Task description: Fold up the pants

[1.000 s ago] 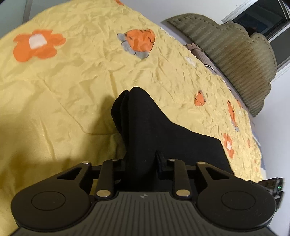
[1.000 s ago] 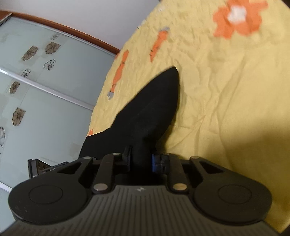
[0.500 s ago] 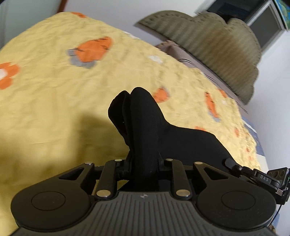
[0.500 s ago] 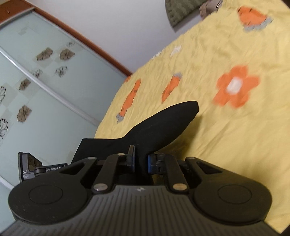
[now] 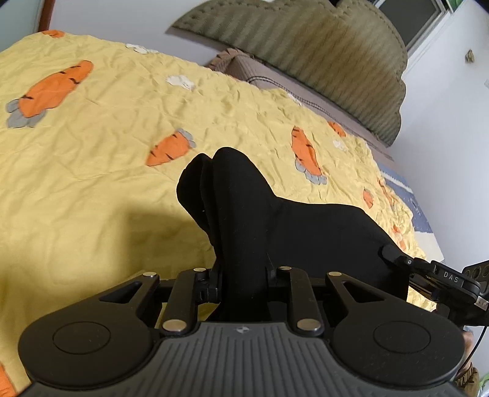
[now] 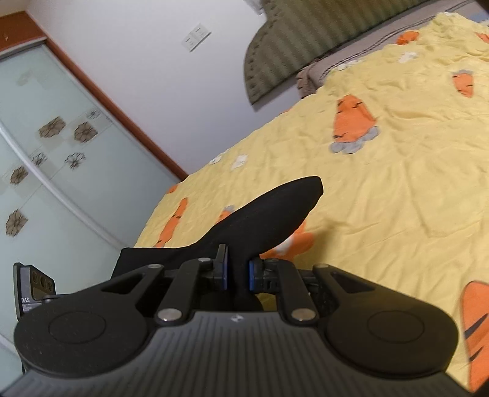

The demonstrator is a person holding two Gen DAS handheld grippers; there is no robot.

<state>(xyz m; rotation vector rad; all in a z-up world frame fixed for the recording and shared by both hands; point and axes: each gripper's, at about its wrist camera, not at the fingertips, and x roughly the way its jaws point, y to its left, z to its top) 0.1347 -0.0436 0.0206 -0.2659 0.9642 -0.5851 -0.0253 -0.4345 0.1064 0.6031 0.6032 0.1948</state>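
The black pants (image 5: 293,226) hang lifted above a yellow bedspread (image 5: 91,158) with orange carrots. My left gripper (image 5: 243,274) is shut on a bunched edge of the pants, with folds sticking up past the fingers. My right gripper (image 6: 238,270) is shut on another edge of the same pants (image 6: 269,210), which stretch left toward the other gripper. The right gripper's body (image 5: 440,274) shows at the right edge of the left wrist view. The left gripper's body (image 6: 33,290) shows at the left edge of the right wrist view.
The bedspread (image 6: 397,183) covers the bed under both grippers. A green padded headboard (image 5: 321,58) and a brown pillow (image 5: 275,79) lie at the far end. A glass wardrobe door (image 6: 45,183) stands to the left of the bed. A window (image 5: 412,21) is at the upper right.
Both grippers have lifted and tilted up with the pants still held. The headboard and wall have come into view, and the pants have risen off the bedspread.
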